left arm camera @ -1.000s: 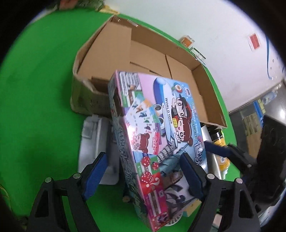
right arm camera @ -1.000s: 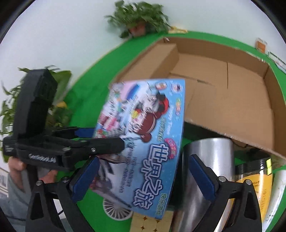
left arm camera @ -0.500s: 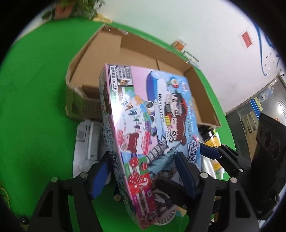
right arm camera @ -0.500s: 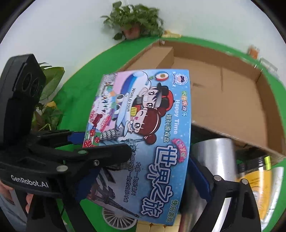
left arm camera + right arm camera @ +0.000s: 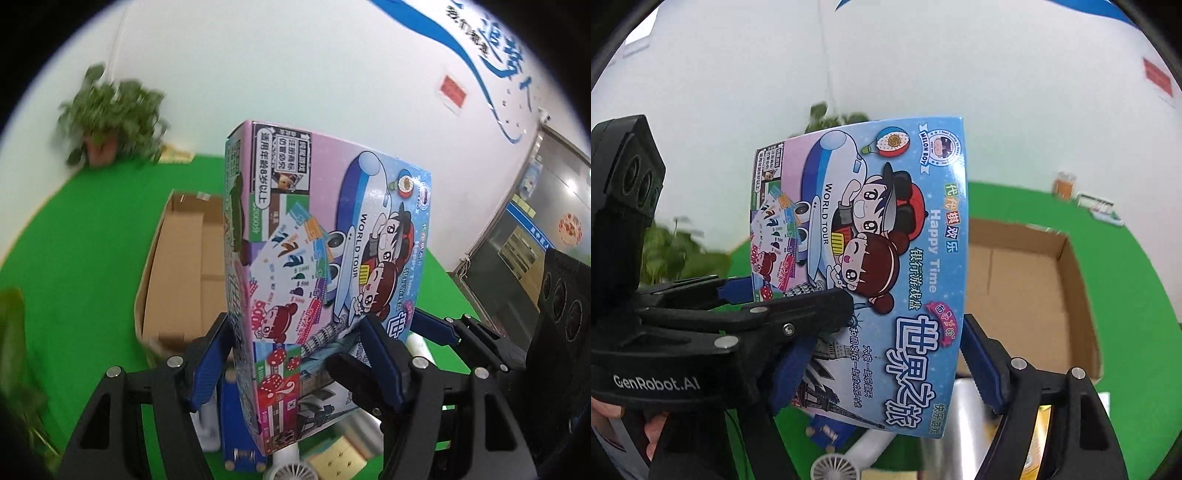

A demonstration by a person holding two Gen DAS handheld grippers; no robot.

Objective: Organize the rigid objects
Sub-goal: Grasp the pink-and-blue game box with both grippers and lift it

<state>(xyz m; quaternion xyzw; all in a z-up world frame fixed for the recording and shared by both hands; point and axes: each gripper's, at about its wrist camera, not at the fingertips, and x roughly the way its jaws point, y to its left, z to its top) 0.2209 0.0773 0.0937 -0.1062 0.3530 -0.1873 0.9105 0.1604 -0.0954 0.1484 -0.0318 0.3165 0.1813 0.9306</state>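
A colourful board game box [image 5: 325, 251] hangs tilted in the air above the green table [image 5: 74, 236], cartoon face towards both cameras. My left gripper [image 5: 295, 362] is shut on its lower part, one pad on the front and one behind. My right gripper [image 5: 882, 365] has the game box [image 5: 879, 258] between its jaws; they are closing, and the pads touch its lower edges. The right gripper's fingers [image 5: 439, 326] also show at the box's right side. An open cardboard box [image 5: 1027, 280] lies behind, its inside bare; the same carton [image 5: 177, 266] shows at left.
Below the lifted box lie a silver cylinder [image 5: 960, 424], a white fan [image 5: 834, 467], a blue object [image 5: 236, 424], a pale yellow block [image 5: 332, 456] and a yellow jar [image 5: 1041, 443]. A potted plant [image 5: 110, 118] stands at the far table edge. A hand [image 5: 653, 428] holds the left gripper.
Both grippers have risen with the game box, lifting it off the table, and both views have tilted up towards the wall. The right jaws have narrowed onto the box.
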